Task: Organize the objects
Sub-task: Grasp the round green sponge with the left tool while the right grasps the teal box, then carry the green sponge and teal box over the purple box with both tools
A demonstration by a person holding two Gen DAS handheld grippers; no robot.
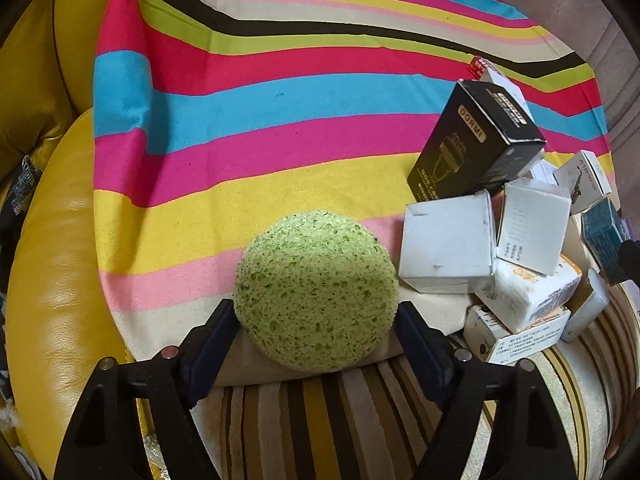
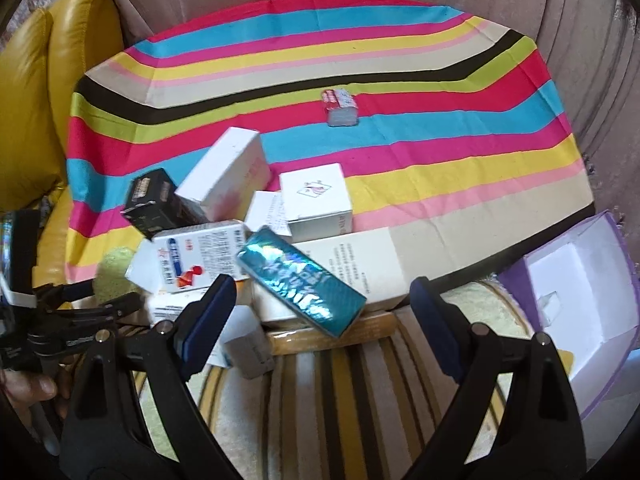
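Two dark-padded fingers [image 1: 416, 344] of the left gripper [image 1: 316, 332] flanked one round, porous green sponge [image 1: 316, 292] on the striped cloth [image 1: 240, 128]; whether the pads pressed it was hard to tell. Beside it lay roughly ten small cardboard boxes [image 1: 448, 244] in one heap. One glossy teal box [image 2: 300, 280] lay aslant between the right gripper [image 2: 324, 312]'s wide-open, empty jaws.

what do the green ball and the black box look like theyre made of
Green ball: likely sponge or foam, with a matte surface pitted by open pores. Black box: apparently printed cardboard, slightly glossy, with sharp folded edges and whitish scuffs along the corners.
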